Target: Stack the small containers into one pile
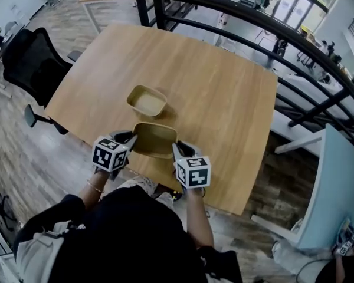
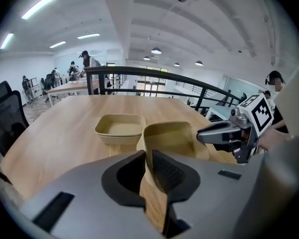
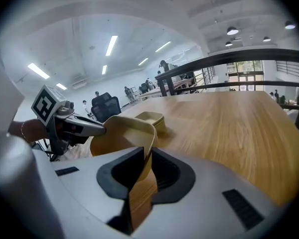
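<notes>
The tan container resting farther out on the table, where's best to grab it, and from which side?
Probably pinch the tan container by its thin rim wall, one pad inside, one outside, from above on the near side: it sits upright, open top facing up.

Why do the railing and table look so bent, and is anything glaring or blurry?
Head view: the wide lens bows the railing and table; light is even, with a soft shadow beside the far container. Left gripper view: black corners, ceiling strip lights glare, the left tongs, pinching the near container, look soft close up. Right gripper view: same fisheye curve, pale washed-out ceiling.
</notes>
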